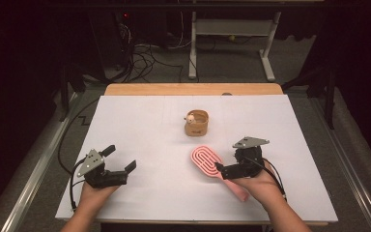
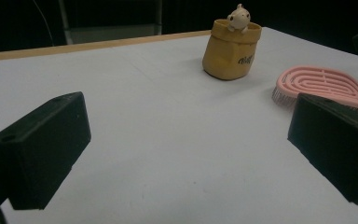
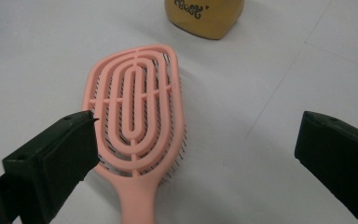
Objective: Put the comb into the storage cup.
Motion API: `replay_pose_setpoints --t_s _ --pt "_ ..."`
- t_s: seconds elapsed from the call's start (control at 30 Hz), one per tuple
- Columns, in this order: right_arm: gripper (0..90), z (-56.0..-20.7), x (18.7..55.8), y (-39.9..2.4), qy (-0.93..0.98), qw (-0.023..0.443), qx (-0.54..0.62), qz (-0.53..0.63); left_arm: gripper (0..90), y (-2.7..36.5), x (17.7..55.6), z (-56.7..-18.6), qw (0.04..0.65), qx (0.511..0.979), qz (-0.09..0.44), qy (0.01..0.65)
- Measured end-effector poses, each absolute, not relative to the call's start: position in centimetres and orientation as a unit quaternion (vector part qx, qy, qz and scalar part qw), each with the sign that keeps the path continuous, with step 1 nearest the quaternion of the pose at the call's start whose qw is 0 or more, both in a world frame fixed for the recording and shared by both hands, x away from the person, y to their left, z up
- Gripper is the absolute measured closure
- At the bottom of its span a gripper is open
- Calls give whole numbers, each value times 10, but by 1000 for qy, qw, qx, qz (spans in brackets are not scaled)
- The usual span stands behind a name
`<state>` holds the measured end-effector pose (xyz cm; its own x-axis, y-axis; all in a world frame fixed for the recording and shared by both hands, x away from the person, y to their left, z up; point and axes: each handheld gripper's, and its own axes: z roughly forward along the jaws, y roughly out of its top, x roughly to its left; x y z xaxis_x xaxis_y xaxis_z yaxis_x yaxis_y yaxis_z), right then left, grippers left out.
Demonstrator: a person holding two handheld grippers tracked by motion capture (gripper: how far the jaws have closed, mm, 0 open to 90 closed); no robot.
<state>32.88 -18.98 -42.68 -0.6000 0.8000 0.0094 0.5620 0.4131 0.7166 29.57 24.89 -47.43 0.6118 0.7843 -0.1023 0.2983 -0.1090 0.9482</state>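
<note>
Hovering right hand-held gripper (image 3: 196,154) wide over pink brush (image 3: 137,116) | pot lettering unreadable

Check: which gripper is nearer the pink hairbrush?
Right. The right gripper hangs open right over the pink hairbrush, by its handle. The left gripper sits open, well off to the brush's left.

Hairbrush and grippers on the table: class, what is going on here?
A person holds a two-jaw gripper in each hand over a white table. The right gripper, jaws open, hovers at the pink hairbrush, which lies flat and ungripped. The left gripper waits open, apart from everything. A yellow pouch-shaped cup with a small animal figure stands beyond the brush.
</note>
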Motion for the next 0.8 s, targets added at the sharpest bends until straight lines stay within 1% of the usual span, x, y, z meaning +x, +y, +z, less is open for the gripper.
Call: replay_pose_setpoints --t_s 0.37,0.8 --pt "3 -433 334 -165 840 152 403 328 0 249 295 -473 552 708 222 380" --pt "3 -445 344 -133 865 161 380 286 0 251 294 -471 554 708 227 376"
